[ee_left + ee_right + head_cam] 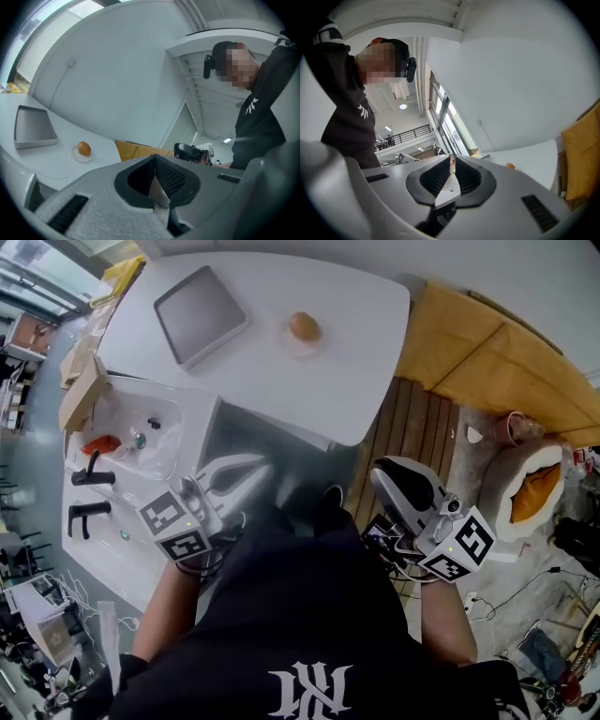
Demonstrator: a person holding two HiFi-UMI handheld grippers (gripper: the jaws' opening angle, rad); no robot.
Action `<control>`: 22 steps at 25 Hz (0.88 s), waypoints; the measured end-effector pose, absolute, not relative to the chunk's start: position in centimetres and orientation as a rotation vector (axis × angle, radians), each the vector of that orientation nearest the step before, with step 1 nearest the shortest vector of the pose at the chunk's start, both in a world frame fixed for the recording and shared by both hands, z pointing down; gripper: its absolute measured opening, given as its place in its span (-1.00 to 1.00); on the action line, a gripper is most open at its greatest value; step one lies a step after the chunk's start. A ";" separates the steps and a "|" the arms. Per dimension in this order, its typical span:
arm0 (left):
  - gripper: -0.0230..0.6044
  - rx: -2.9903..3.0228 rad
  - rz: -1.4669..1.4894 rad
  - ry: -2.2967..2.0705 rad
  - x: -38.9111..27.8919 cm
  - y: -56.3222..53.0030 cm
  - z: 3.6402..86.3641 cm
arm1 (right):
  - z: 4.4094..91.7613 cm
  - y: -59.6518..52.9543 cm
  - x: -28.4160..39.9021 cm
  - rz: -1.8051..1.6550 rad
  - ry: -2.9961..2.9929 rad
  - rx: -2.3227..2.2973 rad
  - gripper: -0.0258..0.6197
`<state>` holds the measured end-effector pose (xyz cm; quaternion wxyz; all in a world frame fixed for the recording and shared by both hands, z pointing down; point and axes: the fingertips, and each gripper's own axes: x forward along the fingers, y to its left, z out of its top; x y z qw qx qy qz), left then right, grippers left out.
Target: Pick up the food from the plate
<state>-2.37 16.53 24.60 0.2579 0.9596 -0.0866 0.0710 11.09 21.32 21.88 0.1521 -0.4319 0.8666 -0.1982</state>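
— White table (356,324) fills the upper head view. What sits on it?
— Grey tray (200,313). Just beside it, a small plate (300,353) bearing the food (303,326), an orange round lump.
— Grippers?
— Left gripper (265,467) clenched, nothing between its jaws. Right gripper (378,474) clenched too, empty. Both low, near the person's dark shirt (309,634), well apart from the plate.

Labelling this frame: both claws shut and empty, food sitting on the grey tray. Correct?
One error: the food sits on the small plate to the right of the grey tray, not on the tray. The head view shows it. The left claw and right claw are shut and empty.
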 end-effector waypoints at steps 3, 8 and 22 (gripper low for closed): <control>-0.91 2.590 0.223 -0.248 -1.5 15.6 25.2 | 22.4 19.8 12.7 -0.556 2.484 -1.230 -0.90; -0.91 2.581 0.228 -0.254 -0.5 12.6 25.9 | 23.1 16.7 14.1 -0.542 2.478 -1.274 -0.90; -0.91 2.647 0.257 -0.168 1.3 -1.1 29.7 | 23.5 1.9 10.9 -0.580 2.650 -1.330 -0.63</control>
